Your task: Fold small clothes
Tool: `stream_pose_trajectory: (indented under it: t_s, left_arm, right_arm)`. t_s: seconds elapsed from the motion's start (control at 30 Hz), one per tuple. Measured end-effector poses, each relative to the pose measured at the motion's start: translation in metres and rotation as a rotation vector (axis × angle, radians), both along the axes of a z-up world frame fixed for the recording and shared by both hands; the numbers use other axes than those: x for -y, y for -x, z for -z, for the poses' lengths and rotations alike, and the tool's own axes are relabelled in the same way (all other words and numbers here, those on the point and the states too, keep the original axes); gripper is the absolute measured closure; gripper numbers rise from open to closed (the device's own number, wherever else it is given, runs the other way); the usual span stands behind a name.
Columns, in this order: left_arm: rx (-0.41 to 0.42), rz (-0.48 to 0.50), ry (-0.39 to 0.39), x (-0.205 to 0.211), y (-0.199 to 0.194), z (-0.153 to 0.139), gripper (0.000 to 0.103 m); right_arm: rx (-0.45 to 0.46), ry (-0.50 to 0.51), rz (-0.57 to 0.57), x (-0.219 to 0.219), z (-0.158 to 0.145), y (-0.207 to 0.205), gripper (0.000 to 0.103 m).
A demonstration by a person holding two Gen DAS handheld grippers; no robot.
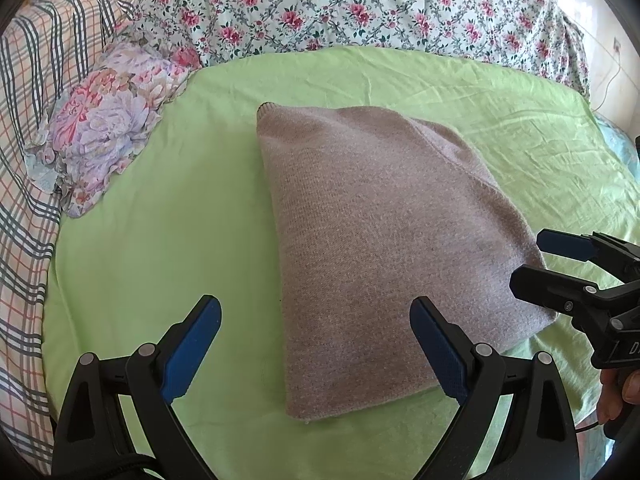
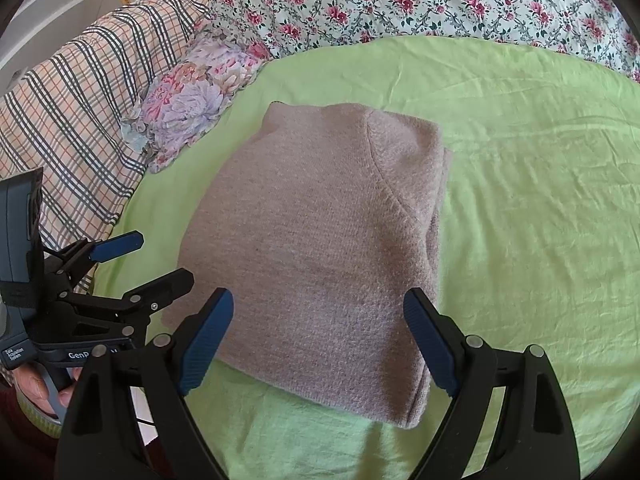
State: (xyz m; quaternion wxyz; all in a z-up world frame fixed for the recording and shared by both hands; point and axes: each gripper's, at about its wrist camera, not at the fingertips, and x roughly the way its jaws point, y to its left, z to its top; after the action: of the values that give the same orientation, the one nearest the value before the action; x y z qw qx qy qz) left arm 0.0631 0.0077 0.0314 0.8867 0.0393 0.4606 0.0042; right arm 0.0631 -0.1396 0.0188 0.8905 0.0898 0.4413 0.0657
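Your folded taupe knit sweater lies flat on the lime-green sheet, a compact, roughly rectangular bundle with its ribbed edge at the far corner and a curved sleeve seam showing on top in the right wrist view. Your left gripper hangs above the sweater's near edge with its blue-padded fingers spread wide, holding nothing; one finger sits over bare sheet beside the sweater, the other over the knit itself. Your right gripper is likewise spread wide and empty, its two fingers straddling the sweater's near end without visibly touching it. Each tool appears in the other's camera, off to the side of the sweater's near corner, jaws parted. Beyond the sweater, a floral quilt with pink blossoms is bunched along the far edge of the sheet. To the sweater's far left, a small pillow printed with lilac and pink peonies rests on the sheet's edge, lying against a plaid blanket that runs down that side.
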Motion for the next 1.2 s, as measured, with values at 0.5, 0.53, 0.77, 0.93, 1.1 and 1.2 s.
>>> stream_pose_trajectory:
  t_s: [0.5,0.53,0.77,0.93,1.1,1.2]
  left_arm:
    - [0.019,0.002,0.007,0.0,0.004,-0.006,0.007]
    - [0.02,0.002,0.008,-0.001,0.004,-0.006,0.007]
    - [0.026,-0.001,0.01,-0.001,0.005,-0.009,0.007]
    - [0.029,-0.002,0.01,0.0,0.006,-0.01,0.007]
    - [0.031,-0.004,0.01,0.0,0.007,-0.01,0.007]
    - [0.033,-0.006,0.01,0.0,0.007,-0.011,0.007]
  right_arm:
    - [0.009,0.005,-0.001,-0.005,-0.005,0.001,0.016]
    - [0.01,0.003,-0.002,-0.005,-0.005,0.001,0.016]
    - [0.015,0.007,-0.003,-0.007,-0.008,0.001,0.016]
    - [0.019,0.01,-0.008,-0.007,-0.011,0.002,0.016]
    - [0.021,0.011,-0.007,-0.008,-0.011,0.002,0.016]
    - [0.021,0.012,-0.007,-0.008,-0.011,0.002,0.016]
